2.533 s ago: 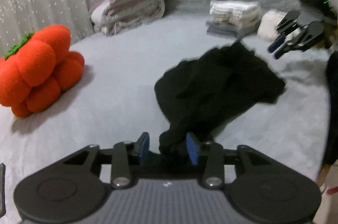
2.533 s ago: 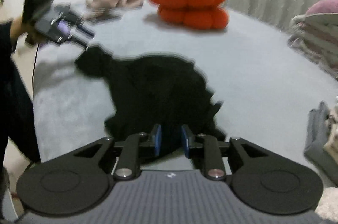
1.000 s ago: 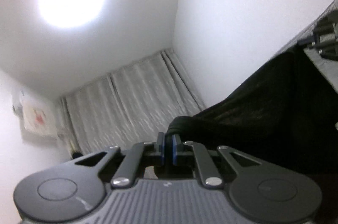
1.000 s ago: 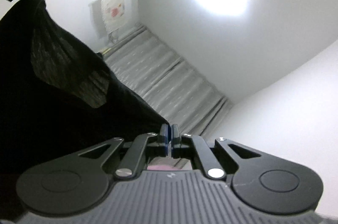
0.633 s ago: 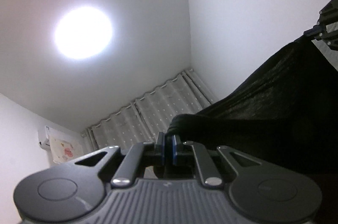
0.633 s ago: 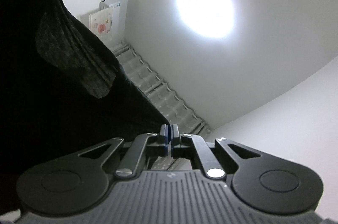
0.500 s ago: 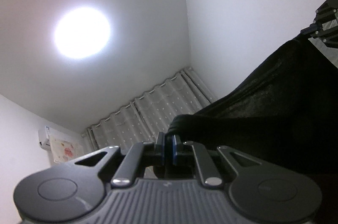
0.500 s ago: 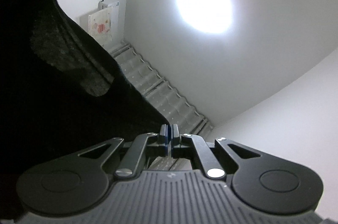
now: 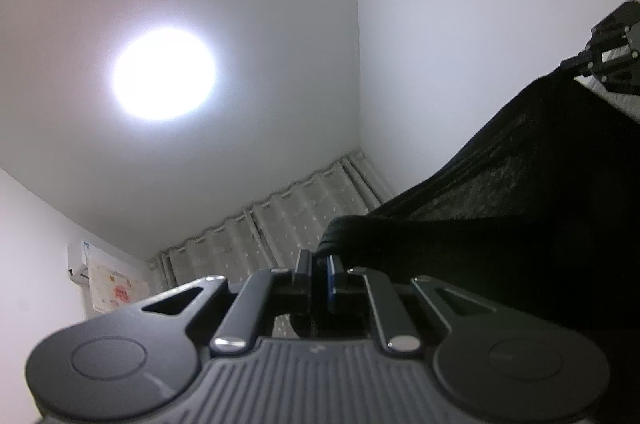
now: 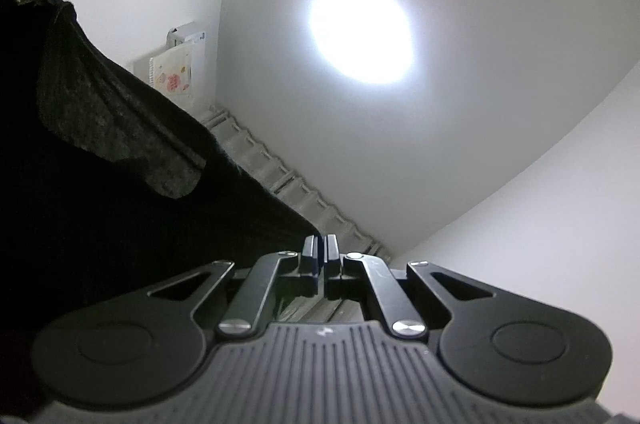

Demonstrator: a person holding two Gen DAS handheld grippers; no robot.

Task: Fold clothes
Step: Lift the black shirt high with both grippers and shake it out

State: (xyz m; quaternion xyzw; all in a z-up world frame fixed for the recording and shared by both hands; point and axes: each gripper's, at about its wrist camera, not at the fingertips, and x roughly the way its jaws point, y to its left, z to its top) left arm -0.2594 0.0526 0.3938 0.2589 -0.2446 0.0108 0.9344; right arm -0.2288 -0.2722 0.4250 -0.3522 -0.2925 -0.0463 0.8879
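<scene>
Garment [image 9: 520,224], one black knit piece, hangs stretched in the air between two grippers, off the bed where it lay earlier. Left gripper [image 9: 318,278] and right gripper [image 10: 321,256] are each clamped on an edge, both cameras now tilted up toward one round ceiling light [image 9: 164,75] and pleated curtain [image 9: 288,224].

Two claws [image 9: 319,278], one black garment [image 9: 520,224]

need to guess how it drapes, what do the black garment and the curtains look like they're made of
Black garment: soft matte fabric, probably a thin knit. Where a single layer hangs against the light it looks slightly sheer with a fuzzy grain, and it sags between the two shut grippers.

Curtains: pale grey woven cloth with small light dots, hanging in regular soft pleats. Fibre cannot be told.
</scene>
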